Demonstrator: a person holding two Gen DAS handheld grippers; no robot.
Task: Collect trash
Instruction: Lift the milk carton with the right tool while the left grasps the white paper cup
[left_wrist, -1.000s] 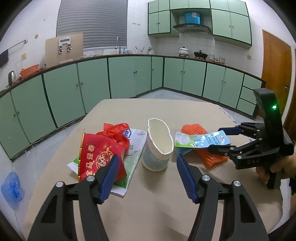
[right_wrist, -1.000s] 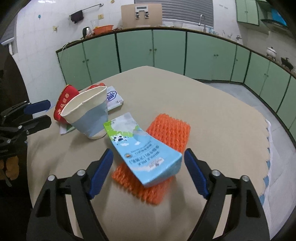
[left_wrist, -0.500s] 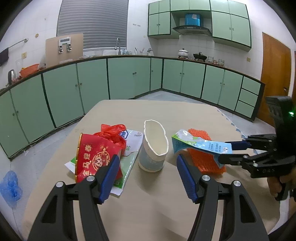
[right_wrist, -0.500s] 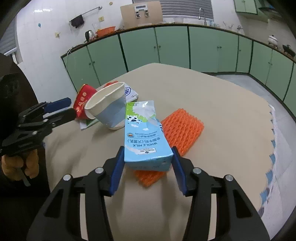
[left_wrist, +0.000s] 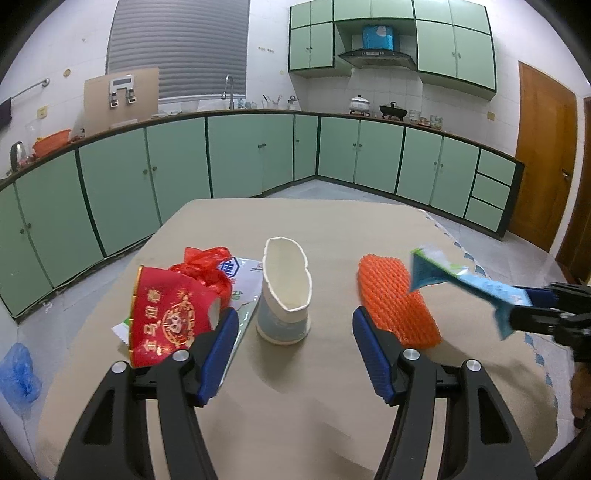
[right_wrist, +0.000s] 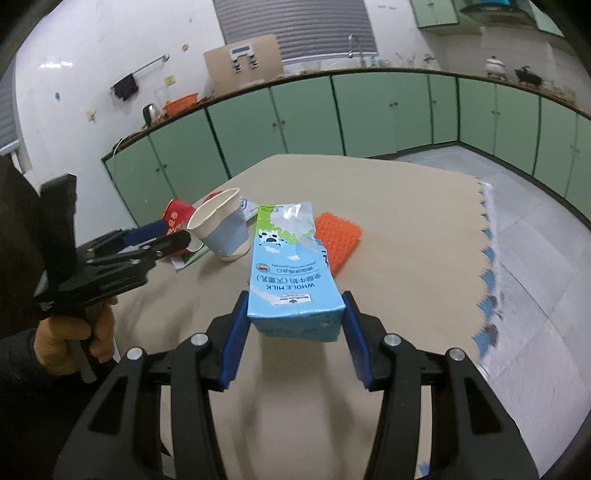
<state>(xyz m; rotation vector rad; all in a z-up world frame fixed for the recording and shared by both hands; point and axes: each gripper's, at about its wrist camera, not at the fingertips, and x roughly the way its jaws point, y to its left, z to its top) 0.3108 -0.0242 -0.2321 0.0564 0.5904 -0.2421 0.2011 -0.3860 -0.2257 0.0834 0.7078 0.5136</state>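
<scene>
My right gripper is shut on a blue and green milk carton, lifted off the beige table; the carton also shows at the right of the left wrist view. My left gripper stands open just in front of a squashed white paper cup that is upright on the table. An orange foam net lies right of the cup. Left of the cup lie a red packet, a red plastic bag and a white wrapper.
Green kitchen cabinets run along the walls behind the table. A blue bag lies on the floor at the left. A wooden door stands at the right. A person's hand holds the left gripper's handle.
My right gripper shut on the milk carton, lifted it off the orange net and carried it to the right and toward me. The left gripper stayed almost still.
</scene>
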